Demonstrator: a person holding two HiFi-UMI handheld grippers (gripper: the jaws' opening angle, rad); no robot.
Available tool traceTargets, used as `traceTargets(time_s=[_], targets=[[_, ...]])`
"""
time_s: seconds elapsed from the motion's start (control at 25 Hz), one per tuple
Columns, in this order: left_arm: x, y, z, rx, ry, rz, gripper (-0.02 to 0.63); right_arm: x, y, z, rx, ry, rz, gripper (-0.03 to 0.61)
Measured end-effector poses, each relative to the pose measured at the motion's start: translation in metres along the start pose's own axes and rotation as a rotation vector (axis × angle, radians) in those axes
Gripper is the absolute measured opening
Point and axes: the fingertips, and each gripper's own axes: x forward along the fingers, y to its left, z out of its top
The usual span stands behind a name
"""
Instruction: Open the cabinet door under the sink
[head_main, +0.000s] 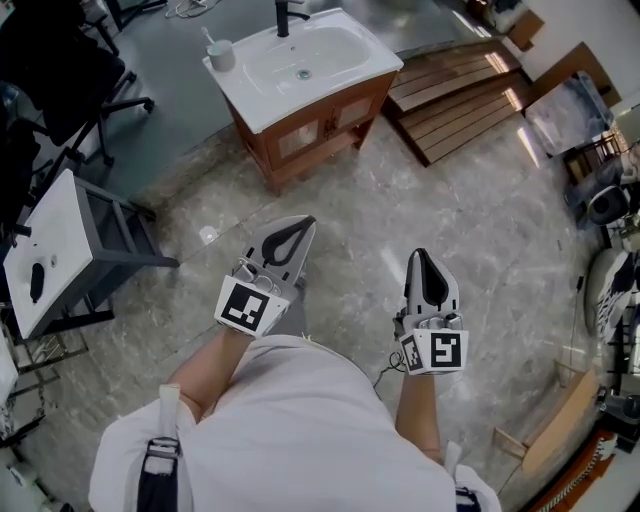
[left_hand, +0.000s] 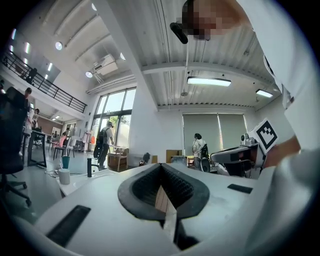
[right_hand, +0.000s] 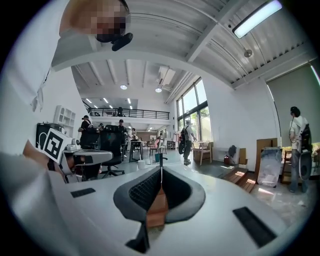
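Observation:
The wooden sink cabinet (head_main: 312, 128) with a white basin (head_main: 300, 58) and a black tap (head_main: 286, 14) stands on the floor a few steps ahead. Its two front doors (head_main: 300, 138) look shut. My left gripper (head_main: 303, 224) and right gripper (head_main: 421, 256) are held out at waist height, pointing toward the cabinet and well short of it. Both have their jaws shut with nothing between them. In the left gripper view the left gripper (left_hand: 161, 166) shows a strip of the cabinet's wood (left_hand: 161, 200) through its pads. The right gripper (right_hand: 161, 170) frames the same wood (right_hand: 158, 207).
A white cup (head_main: 221, 53) stands on the basin's left corner. A grey stand with a white top (head_main: 60, 250) is at the left, with a black office chair (head_main: 90, 70) behind it. Wooden pallets (head_main: 460, 95) lie right of the cabinet. Equipment clutters the right edge (head_main: 610, 290). People stand far off.

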Motion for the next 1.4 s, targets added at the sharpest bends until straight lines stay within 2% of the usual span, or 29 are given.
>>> traceTargets(time_s=[0.32,0.56,0.76,0.96,1.2,1.4], targets=[[0.103,0.122,0.003,-0.013,0.024,0.002,0.015,0.165,-0.027,0.029,0.011,0.015,0.04,0.032],[0.16,0.177,0.002,-0.032,0.018,-0.01,0.014,0.24,-0.047,0.042,0.0,0.024,0.042,0.032],[0.183,0.19,-0.001,-0.036,0.013,0.005,0.015,0.267,-0.064,0.042,0.0,0.03,0.055,0.032],[0.207,0.186,-0.002,0.001,0.032,0.03,0.014,0.302,-0.086,0.048,-0.001,0.005,0.124,0.032],[0.238,0.185,0.023,0.019,-0.017,0.165,0.015,0.33,-0.109,0.067,-0.025,-0.032,0.242,0.032],[0.26,0.192,0.012,0.016,0.001,0.218,0.014,0.349,-0.129,0.054,-0.043,-0.001,0.299,0.032]])
